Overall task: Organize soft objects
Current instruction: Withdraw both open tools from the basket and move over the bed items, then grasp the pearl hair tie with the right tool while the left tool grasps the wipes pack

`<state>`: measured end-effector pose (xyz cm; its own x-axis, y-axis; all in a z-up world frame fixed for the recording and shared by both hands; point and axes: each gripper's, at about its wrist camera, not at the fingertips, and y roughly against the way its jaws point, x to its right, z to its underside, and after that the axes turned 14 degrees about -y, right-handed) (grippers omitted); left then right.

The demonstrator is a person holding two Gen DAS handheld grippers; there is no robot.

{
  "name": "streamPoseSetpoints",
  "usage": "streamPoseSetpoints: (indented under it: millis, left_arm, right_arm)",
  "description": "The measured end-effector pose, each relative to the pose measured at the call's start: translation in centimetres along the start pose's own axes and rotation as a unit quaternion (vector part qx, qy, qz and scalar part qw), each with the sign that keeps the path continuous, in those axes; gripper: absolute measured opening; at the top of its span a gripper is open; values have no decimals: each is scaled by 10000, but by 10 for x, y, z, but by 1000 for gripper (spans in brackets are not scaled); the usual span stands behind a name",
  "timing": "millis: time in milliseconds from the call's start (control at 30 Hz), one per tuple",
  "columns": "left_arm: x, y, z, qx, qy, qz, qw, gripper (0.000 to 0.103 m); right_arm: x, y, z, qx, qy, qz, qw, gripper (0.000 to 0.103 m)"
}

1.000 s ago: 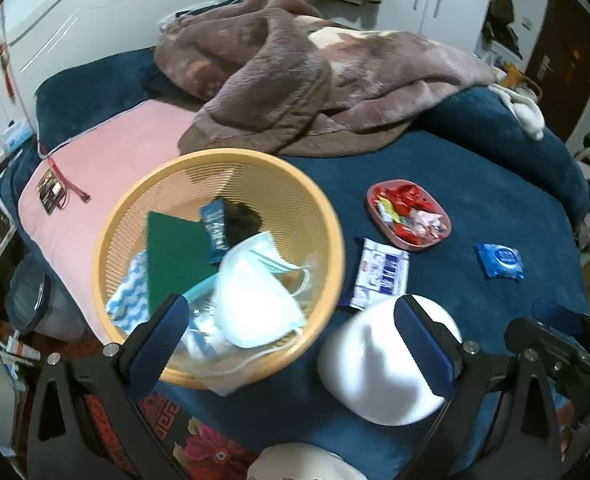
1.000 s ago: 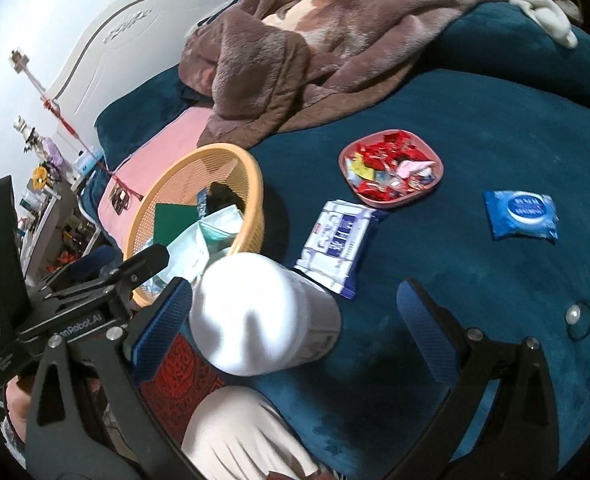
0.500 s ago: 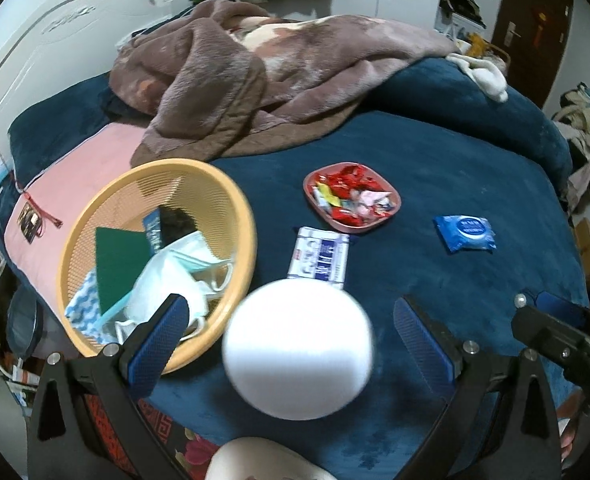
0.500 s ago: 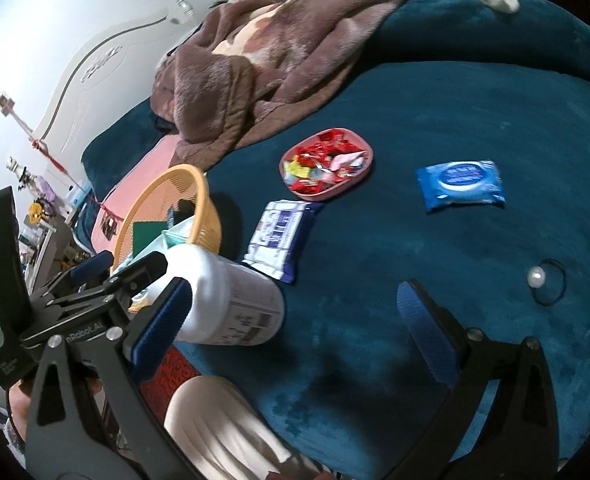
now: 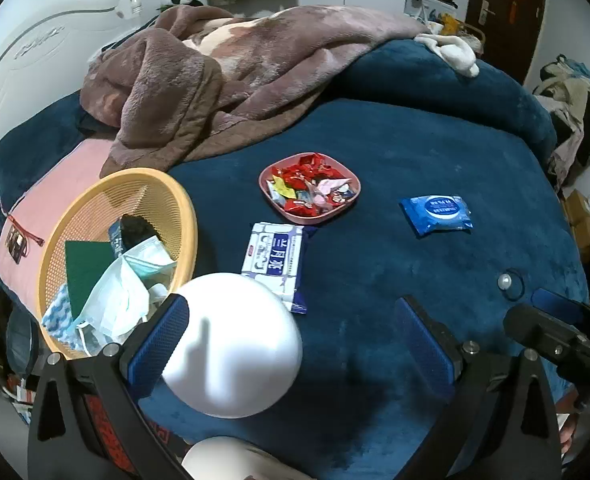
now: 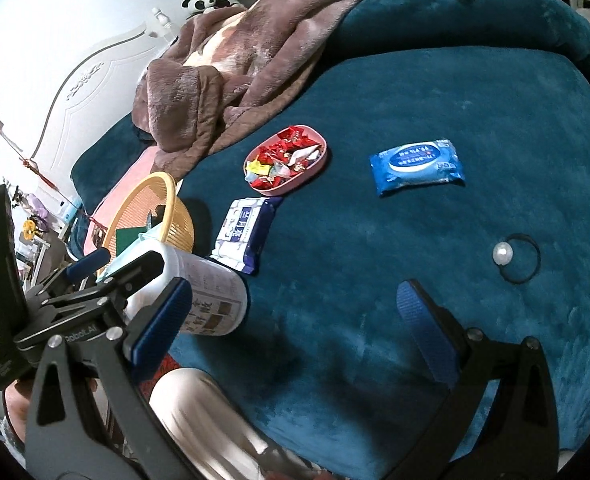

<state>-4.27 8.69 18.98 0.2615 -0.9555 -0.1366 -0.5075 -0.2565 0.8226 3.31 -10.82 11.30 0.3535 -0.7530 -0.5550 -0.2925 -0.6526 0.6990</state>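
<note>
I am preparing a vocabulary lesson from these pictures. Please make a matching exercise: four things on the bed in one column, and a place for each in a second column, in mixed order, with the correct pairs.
Things
1. face mask
2. wrapped candies
3. white canister
4. hair tie with pearl

Places
A. in the pink tray
B. lying alone on the blue cover, near the right gripper
C. in the yellow basket
D. lying on its side beside the basket

Pairs: 1-C, 2-A, 3-D, 4-B

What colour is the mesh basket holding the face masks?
Yellow-orange basket; it shows best in the left wrist view.
</note>
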Motion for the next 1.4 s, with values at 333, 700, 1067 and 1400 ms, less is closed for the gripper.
streamPoseSetpoints:
  millis: [333,700,1067,1400]
  left_arm:
    - [26,-4,-6,18,-230,52,9997,102]
    - [73,-21,-15,-32,-631,260,9977,102]
    - [121,-57,-17,-182,-929,613,9936,102]
    - [143,-94,-13,-461,-1032,741,9908,102]
  right_arm:
    - [33,5,-1,24,-214,41,9998,103]
    - [100,13,-4,101,-728,244,9970,103]
    - [162,8,-9,122,-1202,547,9912,103]
    - [176,-31,-31,477,-1043,481,9922,74]
